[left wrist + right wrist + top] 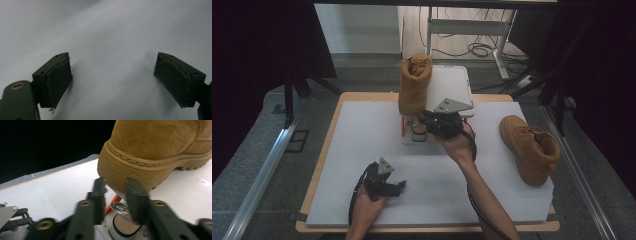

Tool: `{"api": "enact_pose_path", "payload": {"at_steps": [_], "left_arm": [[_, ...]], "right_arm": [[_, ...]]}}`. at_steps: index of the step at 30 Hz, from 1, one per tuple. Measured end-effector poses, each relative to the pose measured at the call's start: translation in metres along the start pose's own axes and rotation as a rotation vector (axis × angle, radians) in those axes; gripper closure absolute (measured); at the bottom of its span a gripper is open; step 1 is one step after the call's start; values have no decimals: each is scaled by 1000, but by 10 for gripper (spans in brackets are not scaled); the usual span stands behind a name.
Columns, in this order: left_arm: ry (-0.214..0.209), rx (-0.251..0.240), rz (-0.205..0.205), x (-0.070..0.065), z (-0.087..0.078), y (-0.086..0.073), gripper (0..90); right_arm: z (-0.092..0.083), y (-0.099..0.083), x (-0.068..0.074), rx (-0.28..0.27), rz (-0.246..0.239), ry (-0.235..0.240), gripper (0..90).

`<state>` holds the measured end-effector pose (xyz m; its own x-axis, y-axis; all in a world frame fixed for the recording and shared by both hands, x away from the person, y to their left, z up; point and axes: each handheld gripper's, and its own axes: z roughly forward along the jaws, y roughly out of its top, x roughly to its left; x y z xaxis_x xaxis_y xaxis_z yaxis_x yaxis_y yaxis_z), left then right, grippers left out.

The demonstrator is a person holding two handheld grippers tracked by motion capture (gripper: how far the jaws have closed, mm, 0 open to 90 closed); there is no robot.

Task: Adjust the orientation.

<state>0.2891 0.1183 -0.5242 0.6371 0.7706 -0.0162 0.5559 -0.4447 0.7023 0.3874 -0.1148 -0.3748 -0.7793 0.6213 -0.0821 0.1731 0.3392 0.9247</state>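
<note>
Two tan boots: one boot is standing on the white stand at the table's far edge, the second boot is lying on the white table off to your right. Your right gripper is hovering just below the raised boot's heel, jaws partly apart and pressing on nothing; its own view is showing a metal clip and an orange strut under the sole. Your left gripper is resting low over bare table, jaws wide apart, holding nothing.
</note>
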Motion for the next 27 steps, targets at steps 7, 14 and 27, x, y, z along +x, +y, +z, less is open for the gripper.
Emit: {"api": "enact_pose_path", "payload": {"at_steps": [7,14,27], "left_arm": [[-1,1,1,0,0,0,139],[-1,0,0,0,0,0,139],[3,-2,0,0,0,0,139]], "right_arm": [[-8,-6,-3,-7,11,-11,397],[-16,-12,-5,-10,19,-31,246],[-29,-24,-8,4,22,-31,99]]}}
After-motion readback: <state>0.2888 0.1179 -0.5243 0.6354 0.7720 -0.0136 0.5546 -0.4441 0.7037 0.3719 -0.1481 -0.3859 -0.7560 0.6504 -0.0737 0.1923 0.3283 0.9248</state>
